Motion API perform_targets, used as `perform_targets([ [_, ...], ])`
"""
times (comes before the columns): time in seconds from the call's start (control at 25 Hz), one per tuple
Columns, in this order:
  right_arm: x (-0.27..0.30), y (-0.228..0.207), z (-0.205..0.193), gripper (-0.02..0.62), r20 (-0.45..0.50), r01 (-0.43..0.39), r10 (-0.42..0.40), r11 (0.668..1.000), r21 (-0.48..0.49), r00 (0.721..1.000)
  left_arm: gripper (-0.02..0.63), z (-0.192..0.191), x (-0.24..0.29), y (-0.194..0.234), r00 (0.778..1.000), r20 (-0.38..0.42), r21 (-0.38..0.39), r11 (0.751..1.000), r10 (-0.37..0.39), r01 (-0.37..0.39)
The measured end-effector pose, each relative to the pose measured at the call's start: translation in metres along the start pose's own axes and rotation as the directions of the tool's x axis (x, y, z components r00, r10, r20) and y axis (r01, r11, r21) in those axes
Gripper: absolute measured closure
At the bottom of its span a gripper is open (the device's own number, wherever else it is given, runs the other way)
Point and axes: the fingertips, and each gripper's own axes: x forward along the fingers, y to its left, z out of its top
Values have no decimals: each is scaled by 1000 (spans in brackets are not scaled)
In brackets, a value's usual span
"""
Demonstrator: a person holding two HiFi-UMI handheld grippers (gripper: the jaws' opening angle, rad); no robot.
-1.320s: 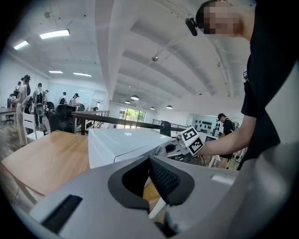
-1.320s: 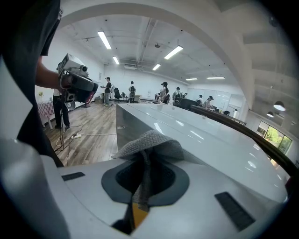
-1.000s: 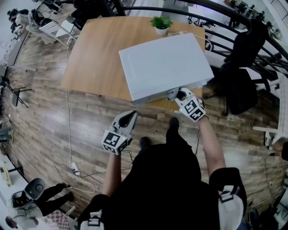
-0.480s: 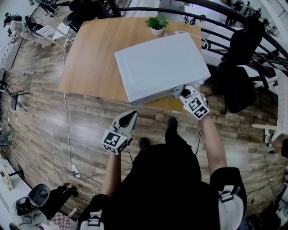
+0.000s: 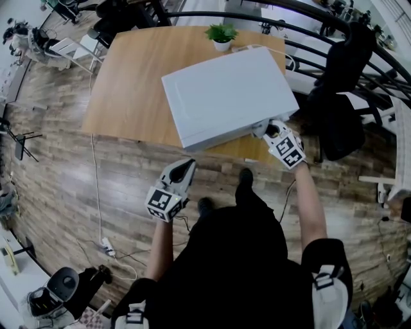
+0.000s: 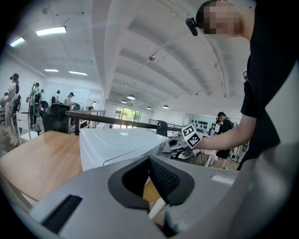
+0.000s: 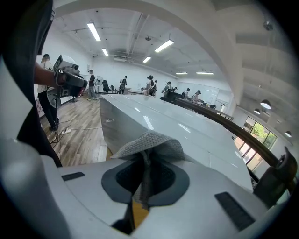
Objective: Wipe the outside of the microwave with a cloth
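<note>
A white microwave [image 5: 225, 93] stands on the wooden table [image 5: 131, 83], and its front overhangs the near edge. My right gripper [image 5: 268, 129] is shut on a grey cloth [image 7: 149, 142] and presses it against the microwave's front right corner. In the right gripper view the cloth bunches between the jaws, with the microwave [image 7: 187, 135] stretching away just behind it. My left gripper [image 5: 182, 170] hangs over the floor, in front of the table and apart from the microwave. Its jaws are shut, with nothing between them. In the left gripper view the microwave [image 6: 117, 142] is ahead, with the right gripper [image 6: 175, 145] at its corner.
A small potted plant [image 5: 222, 33] stands at the table's far edge behind the microwave. A black office chair [image 5: 340, 122] is right of the table, under a curved black railing [image 5: 302, 19]. A power strip [image 5: 106, 243] and its cable lie on the wooden floor at the left.
My right gripper has slid the cloth rightward along the microwave's front edge to its right corner. The left gripper has stayed in place.
</note>
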Motion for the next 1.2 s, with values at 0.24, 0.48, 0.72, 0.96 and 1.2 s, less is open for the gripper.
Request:
perform_targets([
  [0.24,-6,-11,-6,578,-8,15,-15,1000,4,1000,604,0,1,-2,1000,-21,-14,1000,-4,3],
  [0.48,-8,-19,-15,578,-25,27,-27,999,19,999,604,0,4,-2,1000,-31,-11,1000,-7,6],
  [0.72,-10,-28,-24,578,-42,44,-43,999,30,998,604,3,4,1,1000,-10,4,1000,-7,7],
  [0.96,-13,-33,-27,578,-43,56,-55,998,37,998,604,0,2,-3,999,-41,-12,1000,-6,5],
  [1.2,-13,-34,-30,577,-45,61,-58,997,50,997,604,2,6,-3,1000,-20,0,1000,-11,11],
])
